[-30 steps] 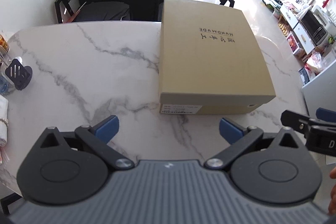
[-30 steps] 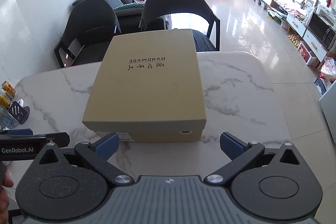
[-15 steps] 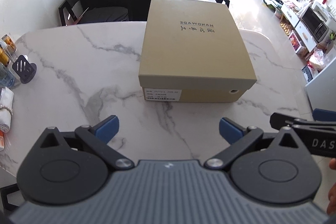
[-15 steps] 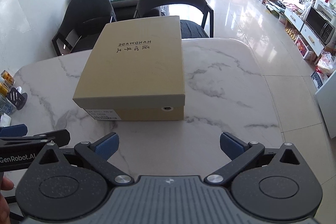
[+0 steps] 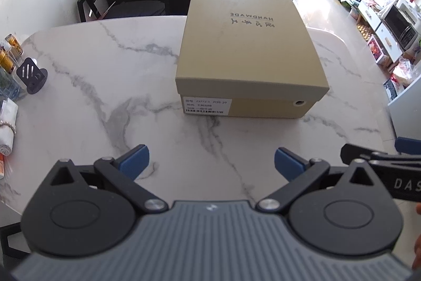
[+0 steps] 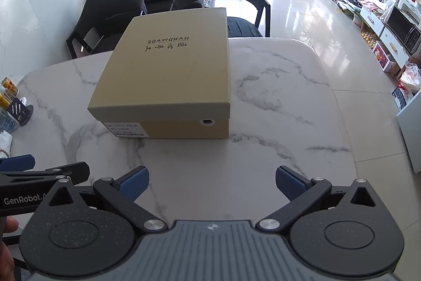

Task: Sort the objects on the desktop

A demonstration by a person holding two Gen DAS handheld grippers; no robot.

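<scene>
- Fingers (image 5: 134, 161) of left gripper (image 5: 210, 162) and right gripper (image 6: 211, 182): spread apart, holding nothing.
- Shoe box (image 6: 168, 75): lid on, mid-table (image 5: 92, 86), apart from both.
- Step, by my reckoning: approach; lid wanted lifting next.

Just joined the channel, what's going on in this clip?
A person holds two sets of tongs over a marble table. Left tongs and right tongs are both open and empty, side by side, short of the closed tan shoebox. Nothing is touching the box. Bottles and a small black stand sit at the table's left edge.
</scene>
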